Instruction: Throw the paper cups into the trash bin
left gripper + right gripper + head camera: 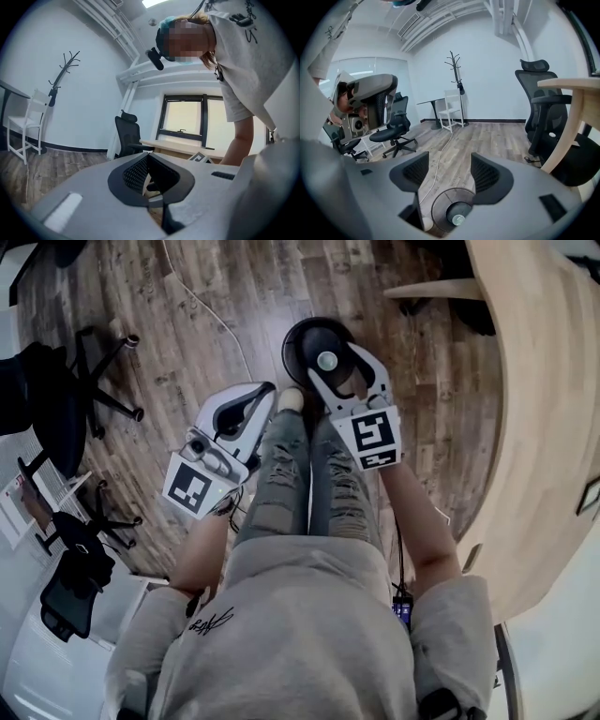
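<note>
Right tongs [444,171] apart above trash bin [438,202] rim; left tongs [149,165] together.

The brown plank floor [253,277] is showing grainy, faintly glossy wood — the pale curved wooden table [544,427] is looking smooth and matt; the left claw [149,161] and right claw [449,168] are showing matt grey plastic.

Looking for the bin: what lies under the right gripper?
A round black object on the floor, a small pale disc at its middle. The right gripper, jaws apart, covers its near edge; no cup shows.
</note>
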Demonstrator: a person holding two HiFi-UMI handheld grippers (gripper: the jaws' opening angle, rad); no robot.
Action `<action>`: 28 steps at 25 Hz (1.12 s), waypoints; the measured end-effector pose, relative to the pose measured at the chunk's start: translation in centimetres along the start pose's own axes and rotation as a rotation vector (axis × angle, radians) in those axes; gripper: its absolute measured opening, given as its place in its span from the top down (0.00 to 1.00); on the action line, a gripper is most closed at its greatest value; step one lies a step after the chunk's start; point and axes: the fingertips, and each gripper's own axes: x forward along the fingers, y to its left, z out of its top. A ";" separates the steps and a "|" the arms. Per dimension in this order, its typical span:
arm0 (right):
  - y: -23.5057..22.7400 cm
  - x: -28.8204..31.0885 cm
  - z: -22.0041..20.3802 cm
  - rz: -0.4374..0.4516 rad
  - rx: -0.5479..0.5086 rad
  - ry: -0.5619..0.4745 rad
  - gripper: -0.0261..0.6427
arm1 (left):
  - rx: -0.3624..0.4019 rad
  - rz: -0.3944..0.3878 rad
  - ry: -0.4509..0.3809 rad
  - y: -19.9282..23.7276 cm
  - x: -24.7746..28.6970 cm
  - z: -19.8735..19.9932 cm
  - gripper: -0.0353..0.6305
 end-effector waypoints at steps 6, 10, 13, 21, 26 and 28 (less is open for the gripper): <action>1.0 -2.4 4.6 0.000 0.012 -0.066 0.54 | 0.014 0.006 -0.008 -0.4 -0.7 3.0 0.94; 2.3 -4.0 8.2 0.020 0.015 -0.112 0.54 | 0.016 0.001 -0.019 -0.8 -1.4 5.3 0.94; 2.7 -5.1 10.7 0.024 0.015 -0.142 0.54 | 0.019 0.002 -0.016 -1.0 -1.7 6.5 0.94; 2.8 -8.0 16.9 0.023 0.001 -0.214 0.54 | 0.080 -0.027 -0.110 -1.5 -2.2 12.4 0.94; 3.2 -10.2 21.0 0.013 -0.004 -0.272 0.54 | 0.083 -0.007 -0.087 -1.6 -2.9 14.3 0.94; 3.5 -11.2 22.3 0.011 -0.007 -0.290 0.54 | 0.086 -0.015 -0.102 -1.9 -3.1 15.5 0.94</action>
